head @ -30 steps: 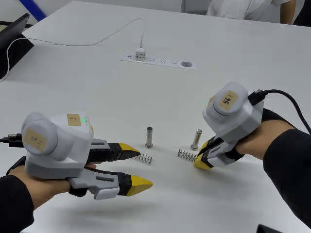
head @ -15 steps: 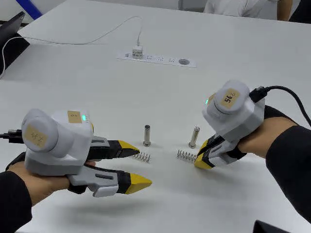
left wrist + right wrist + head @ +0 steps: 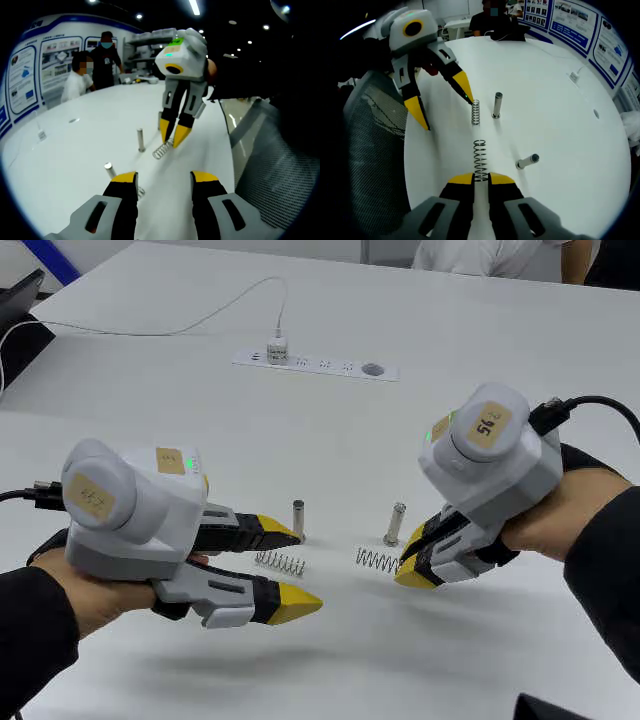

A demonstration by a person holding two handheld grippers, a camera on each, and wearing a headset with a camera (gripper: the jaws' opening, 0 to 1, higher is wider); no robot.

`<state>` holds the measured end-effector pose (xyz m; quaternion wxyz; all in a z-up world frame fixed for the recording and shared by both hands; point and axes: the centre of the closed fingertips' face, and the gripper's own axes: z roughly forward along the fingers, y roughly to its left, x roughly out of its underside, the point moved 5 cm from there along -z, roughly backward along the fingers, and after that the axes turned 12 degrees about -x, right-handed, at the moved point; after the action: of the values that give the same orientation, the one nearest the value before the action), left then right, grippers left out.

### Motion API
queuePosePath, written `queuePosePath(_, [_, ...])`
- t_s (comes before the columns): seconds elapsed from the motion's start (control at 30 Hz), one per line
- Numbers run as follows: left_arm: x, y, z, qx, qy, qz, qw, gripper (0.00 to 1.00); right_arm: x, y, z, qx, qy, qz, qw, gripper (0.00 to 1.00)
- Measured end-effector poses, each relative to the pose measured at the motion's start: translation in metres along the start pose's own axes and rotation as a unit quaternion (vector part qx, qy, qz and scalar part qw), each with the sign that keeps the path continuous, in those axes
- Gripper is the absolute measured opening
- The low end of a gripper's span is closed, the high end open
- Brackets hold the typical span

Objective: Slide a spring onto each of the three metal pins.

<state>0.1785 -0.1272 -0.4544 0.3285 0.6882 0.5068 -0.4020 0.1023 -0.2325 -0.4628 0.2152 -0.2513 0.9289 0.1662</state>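
Note:
Two short metal pins [image 3: 298,518] [image 3: 396,524] stand upright on the white table [image 3: 320,440]. My right gripper [image 3: 404,571] is shut on one end of a spring [image 3: 375,560], which lies low by the right pin; in the right gripper view this spring [image 3: 480,160] sticks straight out from the jaws [image 3: 480,178]. A second spring [image 3: 279,562] lies loose on the table just in front of the left pin. My left gripper [image 3: 295,568] is open, its jaws on either side of that spring, the upper tip close to the left pin.
A white power strip [image 3: 315,364] with a plugged-in cable lies at the far middle of the table. A person in white [image 3: 490,255] sits at the far edge. A dark device [image 3: 20,315] is at the far left.
My left gripper has moved forward, so its open jaws now reach around the loose spring. The right gripper has tilted up slightly, still holding its spring. The head camera has shifted.

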Motion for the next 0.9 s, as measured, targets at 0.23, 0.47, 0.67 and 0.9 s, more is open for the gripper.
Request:
queuePosePath(0.23, [-0.009, -0.004, 0.008, 0.012, -0.002, 0.015, 0.9998, 0.42, -0.008, 0.012, -0.008, -0.006, -0.001, -0.019, 0.9998, 0.12])
queuePosePath(0.47, [-0.011, -0.005, 0.013, 0.016, -0.003, 0.022, 0.9996, 0.41, -0.008, 0.017, -0.011, -0.01, 0.007, -0.03, 0.9995, 0.12])
queuePosePath(0.67, [-0.012, -0.009, 0.018, 0.022, -0.004, 0.029, 0.9993, 0.38, -0.013, 0.022, -0.01, -0.015, 0.012, -0.047, 0.9987, 0.12])
queuePosePath(0.9, [-0.013, -0.016, 0.021, 0.033, -0.009, 0.039, 0.9987, 0.34, -0.016, 0.026, -0.009, -0.018, 0.015, -0.062, 0.9978, 0.12])
